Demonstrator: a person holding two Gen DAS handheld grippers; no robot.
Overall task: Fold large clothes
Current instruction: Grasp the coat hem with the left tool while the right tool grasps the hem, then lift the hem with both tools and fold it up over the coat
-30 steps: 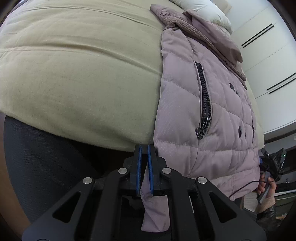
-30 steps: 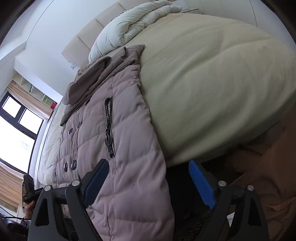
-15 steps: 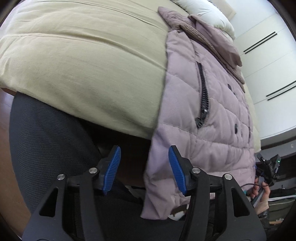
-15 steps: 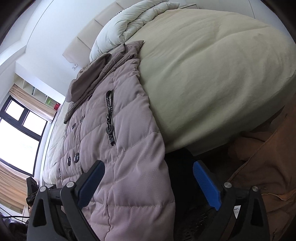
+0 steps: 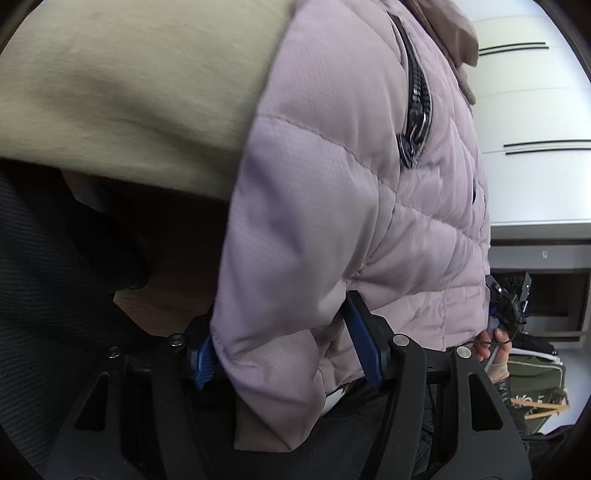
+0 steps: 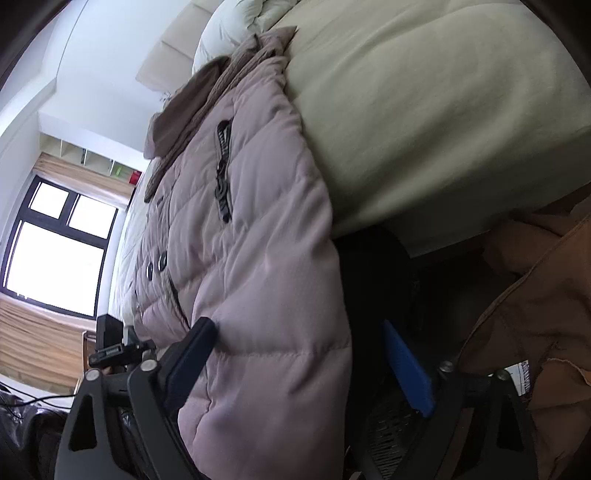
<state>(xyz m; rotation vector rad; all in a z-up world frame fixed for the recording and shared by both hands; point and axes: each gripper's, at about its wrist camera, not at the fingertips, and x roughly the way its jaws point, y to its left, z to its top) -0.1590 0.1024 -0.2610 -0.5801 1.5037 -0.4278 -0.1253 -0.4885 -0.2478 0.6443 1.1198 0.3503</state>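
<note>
A pale mauve quilted jacket (image 5: 351,184) lies on the beige bed (image 5: 129,92), and its lower hem hangs over the bed's edge. The hem's left corner hangs between the fingers of my left gripper (image 5: 280,321). Its jaws are opening and do not clamp the fabric. In the right wrist view the jacket (image 6: 258,240) hangs with its right edge inside my right gripper (image 6: 295,325). Those jaws are closing. The left finger touches the fabric, while the blue right pad (image 6: 406,373) stands apart from it.
A black mesh chair (image 5: 44,277) stands against the bed's foot, below the hem. A brown garment (image 6: 535,314) lies low on the right. A white duvet (image 6: 236,33) is bunched at the headboard. White wardrobe doors (image 5: 535,110) and a window (image 6: 55,240) flank the bed.
My left gripper was shut on the hem, let it go, then sank closer so the corner hangs between its fingers. My right gripper dropped closer to the jacket's edge and narrowed slightly.
</note>
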